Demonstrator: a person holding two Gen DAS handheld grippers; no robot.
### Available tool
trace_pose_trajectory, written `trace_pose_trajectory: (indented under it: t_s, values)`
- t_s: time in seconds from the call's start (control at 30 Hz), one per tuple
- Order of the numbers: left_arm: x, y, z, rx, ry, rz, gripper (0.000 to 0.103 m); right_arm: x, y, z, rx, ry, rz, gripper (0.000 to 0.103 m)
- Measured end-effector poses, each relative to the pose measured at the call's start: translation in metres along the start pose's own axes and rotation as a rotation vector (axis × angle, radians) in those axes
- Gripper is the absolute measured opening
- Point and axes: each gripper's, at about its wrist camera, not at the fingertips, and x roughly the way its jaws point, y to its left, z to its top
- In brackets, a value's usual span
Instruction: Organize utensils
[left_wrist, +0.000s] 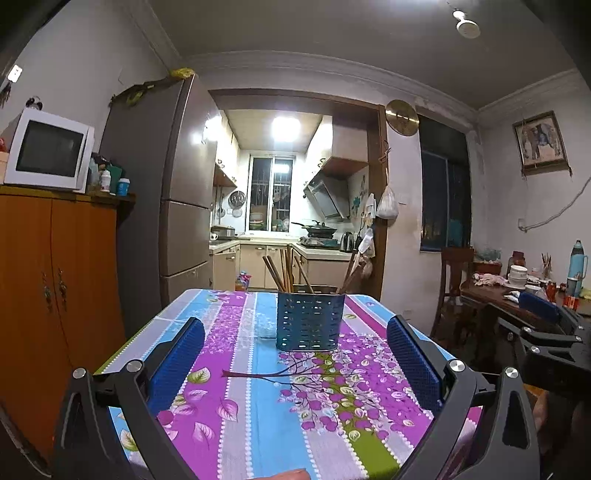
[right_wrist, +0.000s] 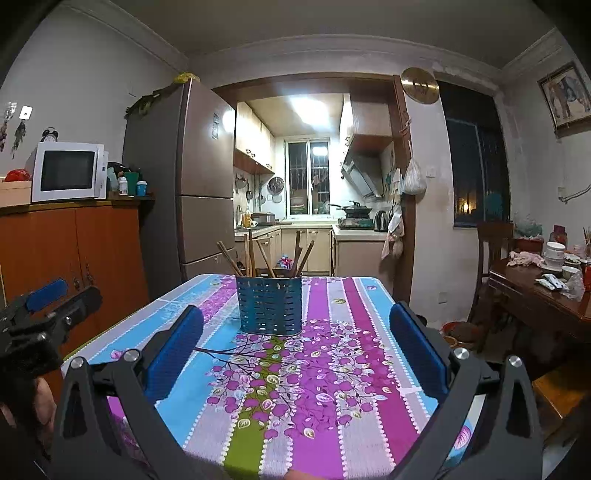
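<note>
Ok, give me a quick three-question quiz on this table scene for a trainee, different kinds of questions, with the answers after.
1. True or false: the chopsticks stand in the blue holder.
2. Is the left hand-held gripper open or shut?
3. What does the right hand-held gripper hold: A chopsticks, B the holder, C nothing?

Key: 1 true. 2 open. 3 C; both grippers are empty above the floral tablecloth, short of the holder.
</note>
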Motion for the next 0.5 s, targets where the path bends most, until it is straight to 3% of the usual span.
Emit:
trace_pose_trajectory:
  t_s: [0.27, 0.5]
  values:
    - [-0.016, -0.015, -0.012, 0.037, -0.05, 0.014, 0.098, -0.012, 0.002, -0.014, 0.0, -0.029, -0.004, 0.097]
    - [-0.017, -0.019, -0.015, 0.035, -0.036, 0.018, 0.098, -0.023, 0.0, -0.016, 0.006, -0.049, -0.014, 0.098]
